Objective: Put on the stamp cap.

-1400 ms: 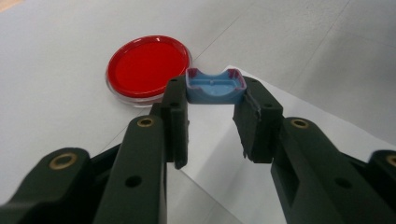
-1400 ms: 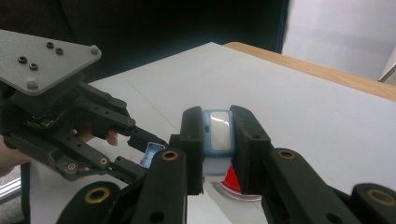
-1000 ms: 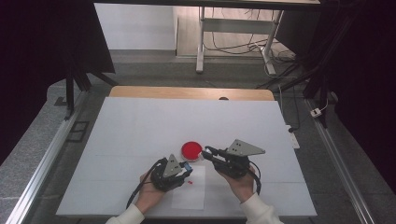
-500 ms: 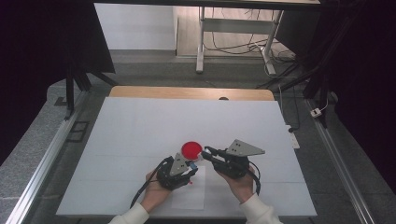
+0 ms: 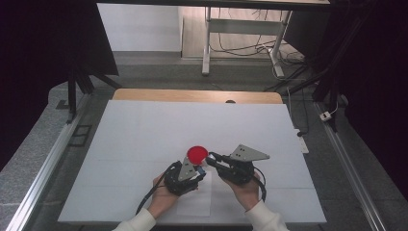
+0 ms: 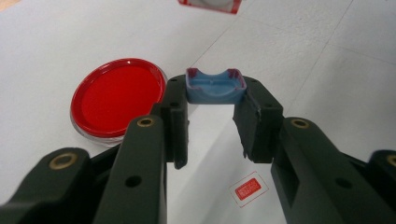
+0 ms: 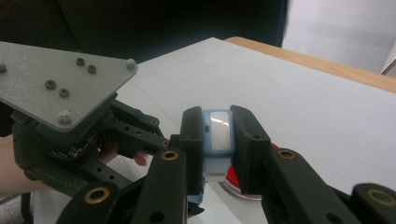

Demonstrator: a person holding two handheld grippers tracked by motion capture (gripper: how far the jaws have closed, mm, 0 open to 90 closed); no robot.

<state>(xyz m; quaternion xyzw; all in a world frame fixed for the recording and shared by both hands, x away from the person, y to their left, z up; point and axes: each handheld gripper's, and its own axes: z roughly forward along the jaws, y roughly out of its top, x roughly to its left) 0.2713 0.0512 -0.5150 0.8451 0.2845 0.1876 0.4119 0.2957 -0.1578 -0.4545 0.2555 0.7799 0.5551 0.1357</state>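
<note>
A round red ink pad lies on the white table. My left gripper sits just in front of it, shut on a small blue cap-like piece held at its jaw tips. My right gripper, beside the pad on its right, is shut on a light blue stamp with a white window on top. The two grippers' tips are close together. The red pad shows partly behind the right jaws.
A white sheet of paper lies under the hands and bears a small red rectangular print. The table's wooden far edge and metal side rails bound the white surface. In the right gripper view the left gripper's grey plate stands close on the left.
My left gripper has shifted slightly right and toward the red pad, closer to the right gripper's tips. The right gripper has stayed where it was.
</note>
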